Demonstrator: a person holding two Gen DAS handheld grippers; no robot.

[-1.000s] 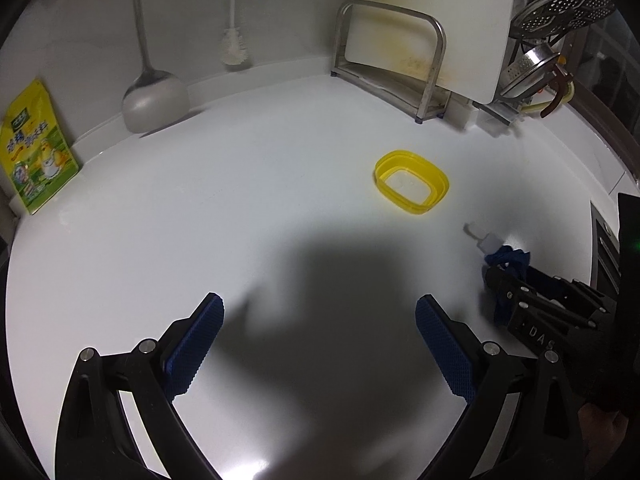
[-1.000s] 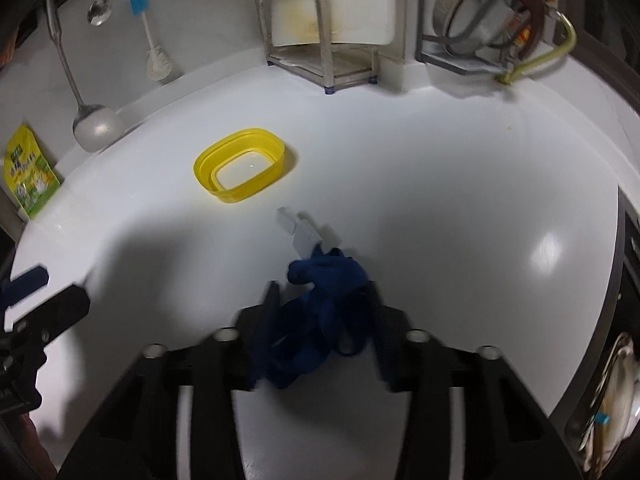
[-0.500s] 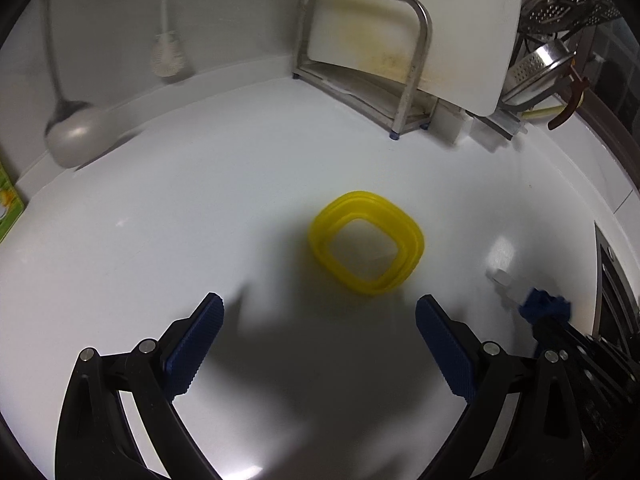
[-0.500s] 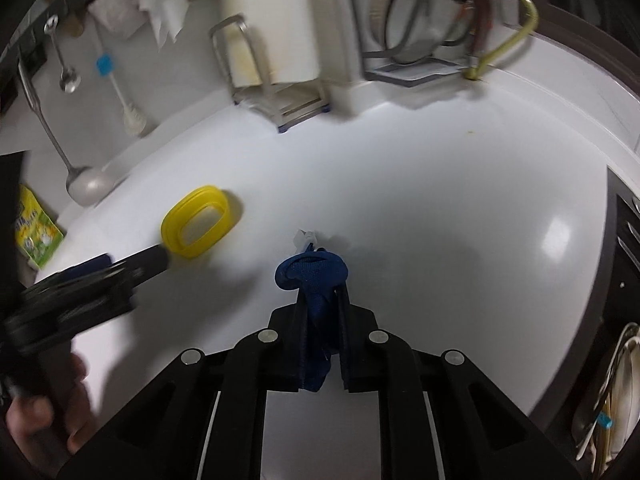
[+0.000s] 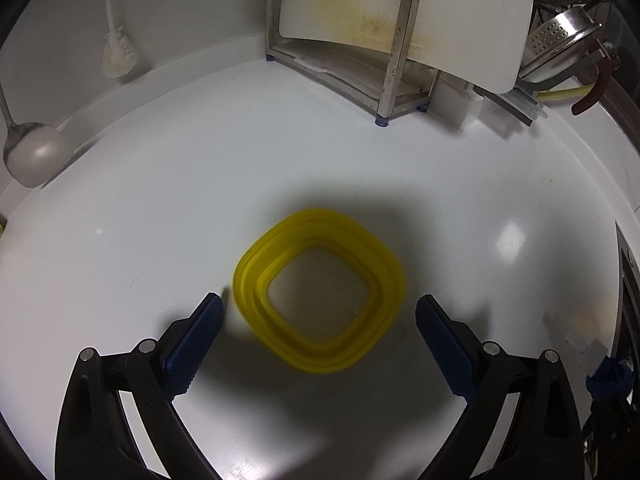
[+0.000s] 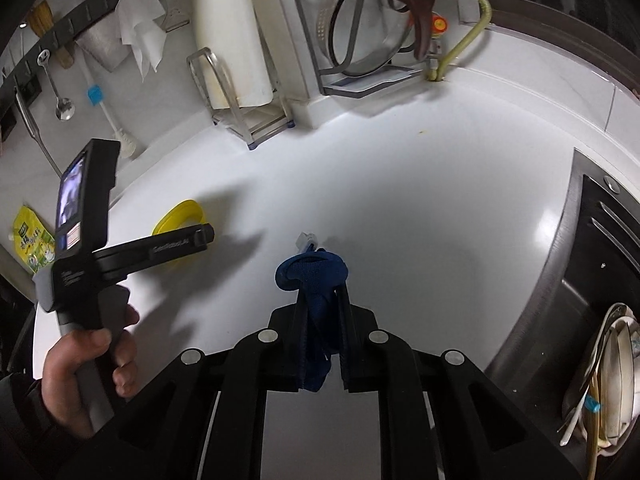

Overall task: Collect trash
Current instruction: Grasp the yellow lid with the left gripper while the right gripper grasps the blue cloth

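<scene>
Your left claw (image 5: 318,320) has matte black arms ending in dark blue fingers (image 5: 194,342) with a fine ribbed texture, and round silver screws sit at each pivot. Your right claw (image 6: 322,312) shows the same black linkage, with four silver screws in a row across its bars. Seen from the right wrist, the left tool is a black pistol-grip body with a small lit screen, a grey trim and faint white lettering along its arm. Your left hand (image 6: 86,364) is bare-skinned, above a dark sleeve.
</scene>
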